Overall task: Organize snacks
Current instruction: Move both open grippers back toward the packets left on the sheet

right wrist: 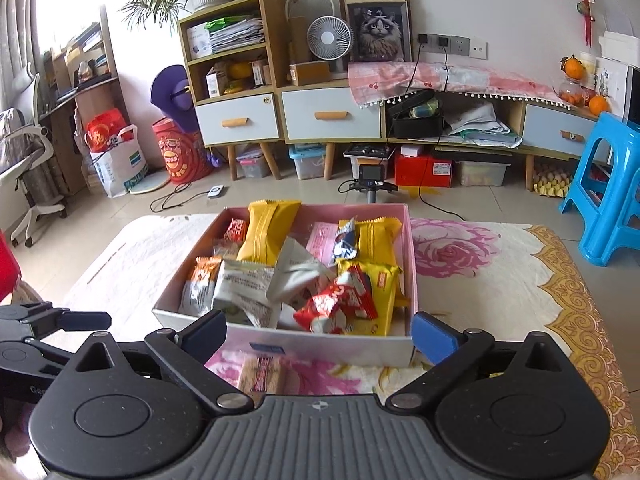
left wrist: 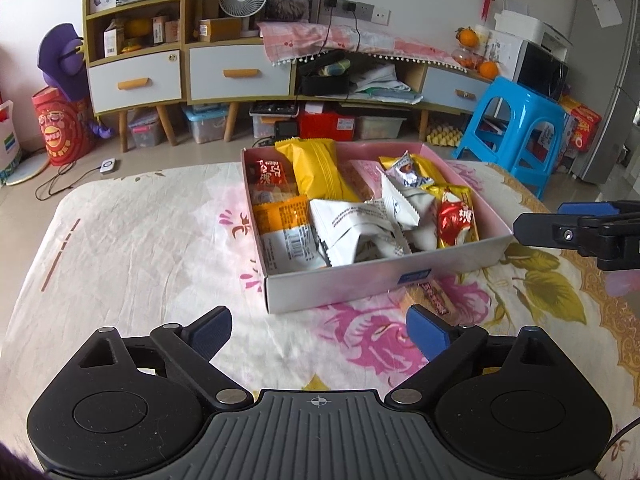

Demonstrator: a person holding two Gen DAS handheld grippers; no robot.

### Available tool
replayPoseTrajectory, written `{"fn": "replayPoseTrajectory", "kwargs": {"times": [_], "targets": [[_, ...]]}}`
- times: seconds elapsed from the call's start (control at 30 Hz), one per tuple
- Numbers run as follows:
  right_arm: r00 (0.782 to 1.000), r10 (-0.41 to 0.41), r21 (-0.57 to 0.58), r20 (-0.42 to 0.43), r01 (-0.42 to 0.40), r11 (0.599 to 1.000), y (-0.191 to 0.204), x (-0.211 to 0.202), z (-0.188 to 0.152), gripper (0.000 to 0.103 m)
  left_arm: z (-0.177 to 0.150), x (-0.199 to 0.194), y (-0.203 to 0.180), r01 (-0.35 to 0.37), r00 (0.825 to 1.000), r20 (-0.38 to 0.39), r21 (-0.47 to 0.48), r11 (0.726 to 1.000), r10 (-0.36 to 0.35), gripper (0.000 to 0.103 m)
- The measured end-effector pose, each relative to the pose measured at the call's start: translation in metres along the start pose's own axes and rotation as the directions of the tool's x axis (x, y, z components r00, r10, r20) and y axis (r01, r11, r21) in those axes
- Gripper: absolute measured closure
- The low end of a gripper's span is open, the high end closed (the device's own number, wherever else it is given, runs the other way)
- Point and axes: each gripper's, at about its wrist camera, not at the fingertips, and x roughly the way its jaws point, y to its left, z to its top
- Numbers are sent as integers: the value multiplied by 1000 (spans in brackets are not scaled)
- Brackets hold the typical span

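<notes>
Pink box [left wrist: 384, 280] on floral tablecloth [left wrist: 140, 248], open-topped, filled with loose snack packets: tall yellow packet [left wrist: 316, 168] leaning at far wall, orange packet [left wrist: 282, 216] at near left corner, crumpled white packets [left wrist: 360, 228] in centre, red-and-gold packet [left wrist: 454, 216] at right side. One wafer packet [right wrist: 266, 372] outside the box, flat on cloth, just beside near wall. Left gripper [left wrist: 318, 330] above cloth short of near left corner, fingers spread wide, nothing between them. Right gripper [right wrist: 318, 332] facing near wall, likewise spread and empty, wafer packet below and between its fingers. Box wall standing between both grippers and contents. Beyond table: blue plastic stool [left wrist: 516, 128] at right, drawer cabinet [left wrist: 236, 76] along wall, small fan [right wrist: 330, 38] on top
</notes>
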Motion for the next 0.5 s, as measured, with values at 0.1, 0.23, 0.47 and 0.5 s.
{"fn": "replayPoseTrajectory", "kwargs": {"times": [0.1,0.23,0.47,0.5], "targets": [[1000,3,-15,-5,-3,1000,2,-2,-5,11,-4,0,1,-5,1000,-6,12,1000,5,8],[1000,5,-36,-18,-6,999,4,-2,-12,11,-8,0,3,-3,1000,-12,19,1000,4,8],[999,15,-70,-35,-18,997,10,-4,-22,11,-16,1,3,2,1000,-16,40,999,-1,8],[999,16,-76,-39,-19,997,11,-4,-24,11,-17,2,3,3,1000,-17,41,999,-2,8]]}}
